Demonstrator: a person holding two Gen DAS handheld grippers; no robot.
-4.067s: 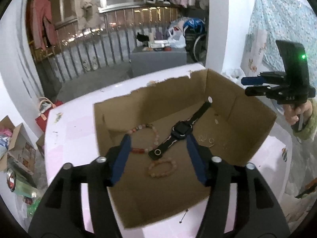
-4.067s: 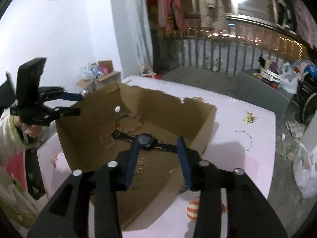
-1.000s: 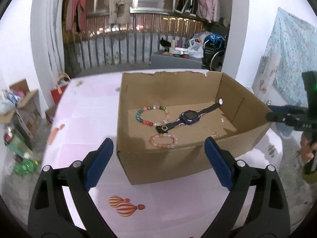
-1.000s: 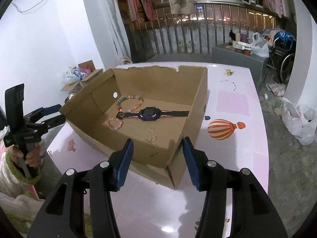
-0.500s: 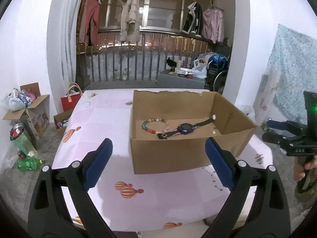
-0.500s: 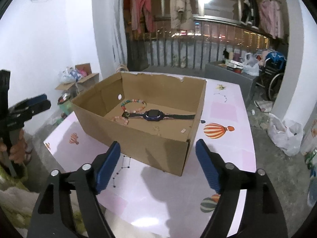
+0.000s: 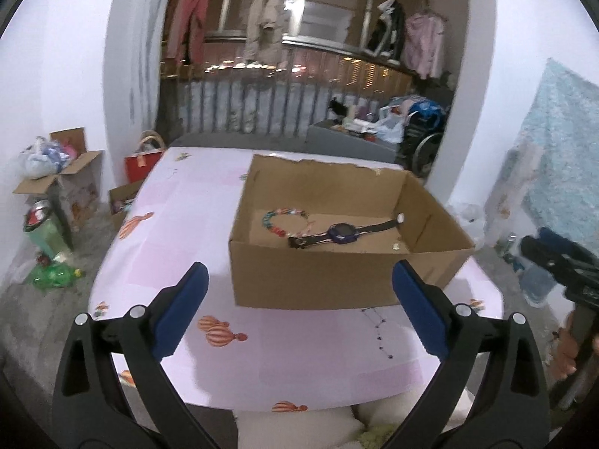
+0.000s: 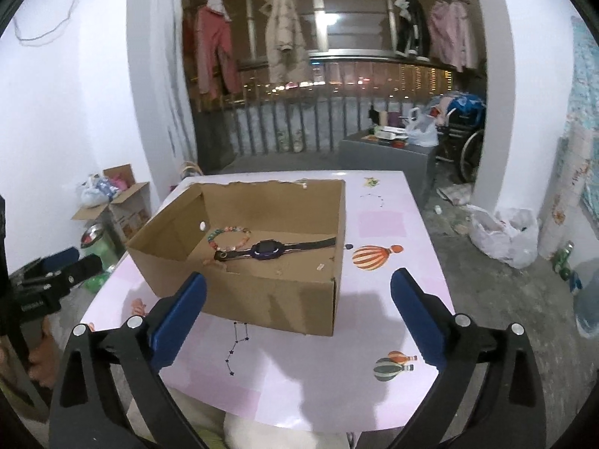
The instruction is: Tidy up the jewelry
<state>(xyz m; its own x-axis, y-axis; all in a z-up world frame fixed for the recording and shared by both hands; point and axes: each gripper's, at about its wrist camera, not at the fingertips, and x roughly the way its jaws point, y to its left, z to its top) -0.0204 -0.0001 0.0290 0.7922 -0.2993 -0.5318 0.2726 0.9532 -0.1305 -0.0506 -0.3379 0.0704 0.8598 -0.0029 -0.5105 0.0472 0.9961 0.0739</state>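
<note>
White walls close in the room on both sides of you, and straight ahead an opening gives onto a railed balcony [image 8: 337, 127] where coats and shirts [image 8: 280, 33] hang from a rail. Grey floor runs around the bench [image 7: 179, 232], which wears a pale pink cloth printed with striped hot-air balloons and thin star-line figures. To the left of it sit an open carton stuffed with bags [image 7: 56, 172], a red bag [image 7: 144, 164] and green bottles on the floor; to the right, a white plastic sack [image 8: 505, 235] lies by the wall and a blue patterned cloth [image 7: 554, 157] hangs there. A grey cabinet [image 8: 389, 157] with clutter on top stands behind the bench, next to a wheelchair.

On the cloth stands an open cardboard box [image 7: 337, 284] with a torn back edge. Inside it, on the floor of the box, lies a multicoloured bead bracelet [image 7: 284, 220], and just beside it a dark watch [image 7: 342, 232] stretched out flat, its strap reaching toward the side wall. A few small pale bits lie on the box floor near the front wall.

Your left hand-held gripper [image 7: 299, 310] hangs short of the box, its jaws opening wide with nothing between the blue pads. Your right hand-held gripper [image 8: 297, 314] does likewise, jaws spreading and empty, the box's near corner showing beyond them.
</note>
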